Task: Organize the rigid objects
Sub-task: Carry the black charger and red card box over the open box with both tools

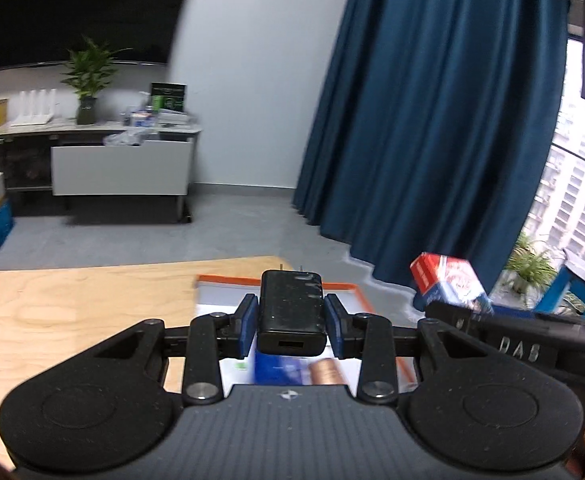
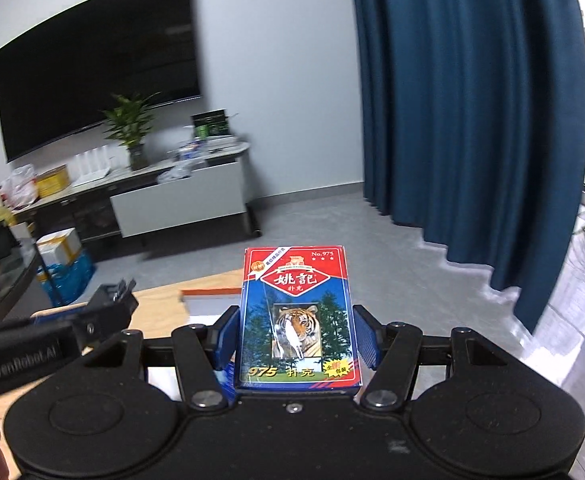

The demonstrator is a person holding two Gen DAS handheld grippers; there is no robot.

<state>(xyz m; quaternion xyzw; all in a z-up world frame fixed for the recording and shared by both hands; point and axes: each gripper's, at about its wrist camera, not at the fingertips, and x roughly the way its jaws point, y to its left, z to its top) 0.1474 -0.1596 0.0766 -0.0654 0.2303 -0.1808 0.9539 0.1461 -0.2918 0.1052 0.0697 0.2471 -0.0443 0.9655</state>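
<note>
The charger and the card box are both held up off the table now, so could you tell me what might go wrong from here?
1. The charger is pinched only at its sides by the left gripper, its prongs pointing forward; it could twist or slip.
2. The card box is smooth and sticks out well beyond the right gripper; a jolt might tip it out.
3. In the left wrist view the two grippers sit close together above the tray, so they could bump.
</note>
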